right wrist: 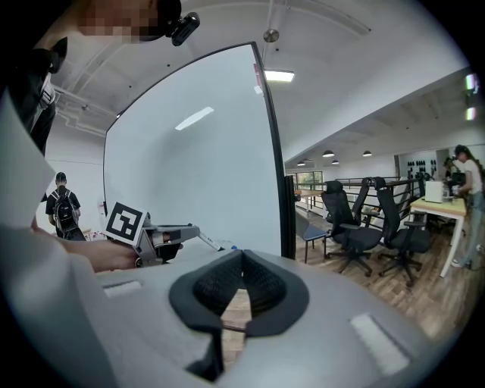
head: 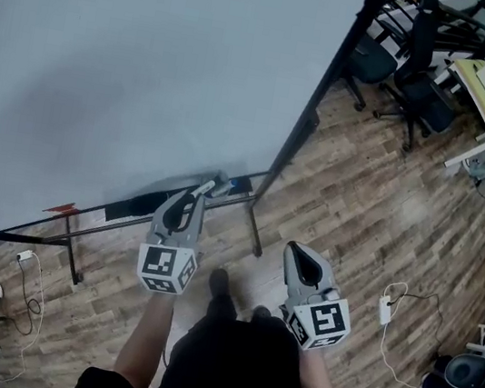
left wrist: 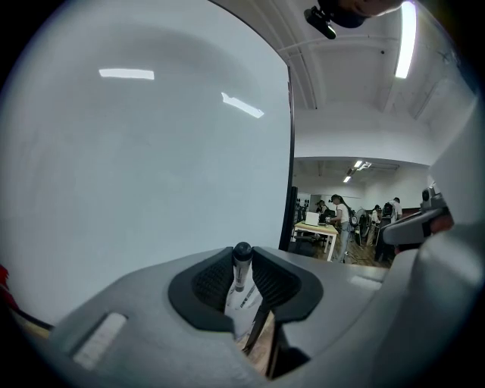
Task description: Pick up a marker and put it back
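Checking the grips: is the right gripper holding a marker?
No, on the right gripper the jaws meet at their tips with nothing between.

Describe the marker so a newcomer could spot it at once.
Start at the big whiteboard on its black stand; in front of its lower edge the person holds two grey claws. The left claw is closed on the marker: a white barrel with print and a dark cap, standing up between its jaws. The right claw is shut and holds nothing.
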{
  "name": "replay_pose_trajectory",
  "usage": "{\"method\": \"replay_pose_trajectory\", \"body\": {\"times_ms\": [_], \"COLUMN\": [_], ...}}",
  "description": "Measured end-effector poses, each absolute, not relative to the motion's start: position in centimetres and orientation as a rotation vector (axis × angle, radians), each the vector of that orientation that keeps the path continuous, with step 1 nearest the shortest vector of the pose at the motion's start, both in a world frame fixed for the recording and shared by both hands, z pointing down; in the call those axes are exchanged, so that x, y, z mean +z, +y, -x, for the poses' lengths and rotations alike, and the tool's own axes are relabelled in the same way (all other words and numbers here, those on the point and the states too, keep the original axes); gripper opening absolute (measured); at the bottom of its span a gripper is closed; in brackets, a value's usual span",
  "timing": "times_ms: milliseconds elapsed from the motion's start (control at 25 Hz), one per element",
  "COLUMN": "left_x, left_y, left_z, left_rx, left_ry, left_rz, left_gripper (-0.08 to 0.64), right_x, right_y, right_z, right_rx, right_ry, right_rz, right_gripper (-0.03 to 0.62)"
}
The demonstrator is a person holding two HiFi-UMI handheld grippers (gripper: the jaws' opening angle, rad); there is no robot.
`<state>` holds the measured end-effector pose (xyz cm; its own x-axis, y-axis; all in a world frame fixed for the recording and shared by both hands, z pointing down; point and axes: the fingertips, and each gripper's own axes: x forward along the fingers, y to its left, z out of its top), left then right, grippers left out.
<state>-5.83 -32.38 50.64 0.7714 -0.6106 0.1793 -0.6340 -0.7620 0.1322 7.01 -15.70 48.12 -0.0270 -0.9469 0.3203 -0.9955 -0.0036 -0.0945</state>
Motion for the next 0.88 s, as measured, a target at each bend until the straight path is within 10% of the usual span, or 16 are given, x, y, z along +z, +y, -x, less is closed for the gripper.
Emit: {"method": "replay_pose_trajectory", "body": {"times_ms": [880], "left_x": [45.8], "left_y": [-17.5], "left_z": [5.8], "left_rx": [0.192], "left_ry": [-1.149], "left_rz": [-2.814], "left_gripper": [0.083], "right_x": [46.3], "right_y": [-5.3], "right_z": [-8.8], "right_rx": [0.402], "right_ry": [-2.321], "right_rz": [-1.976], "right_gripper": [0.002]}}
